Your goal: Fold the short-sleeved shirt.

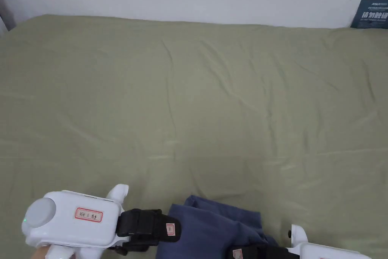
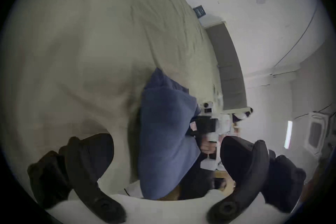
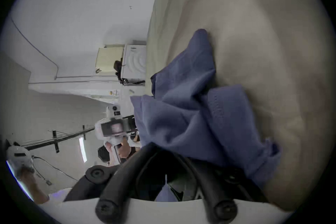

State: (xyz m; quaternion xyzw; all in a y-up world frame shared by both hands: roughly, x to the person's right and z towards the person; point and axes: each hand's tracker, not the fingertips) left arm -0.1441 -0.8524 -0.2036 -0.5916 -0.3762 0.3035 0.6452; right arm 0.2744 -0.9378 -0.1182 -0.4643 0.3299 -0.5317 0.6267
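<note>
A bunched blue shirt (image 1: 212, 229) lies at the near edge of the olive-sheeted bed (image 1: 197, 100), the right gripper (image 3: 163, 153) clenched on its cloth, the left gripper (image 2: 167, 153) spread wide beside it, grasping nothing.

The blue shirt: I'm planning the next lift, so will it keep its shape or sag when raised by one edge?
The blue shirt will probably sag: it lies bunched in soft folds on the green sheet. It looks thin, so likely light. The right gripper seems shut on it, and the cloth droops around the jaws; the left gripper stands open.
</note>
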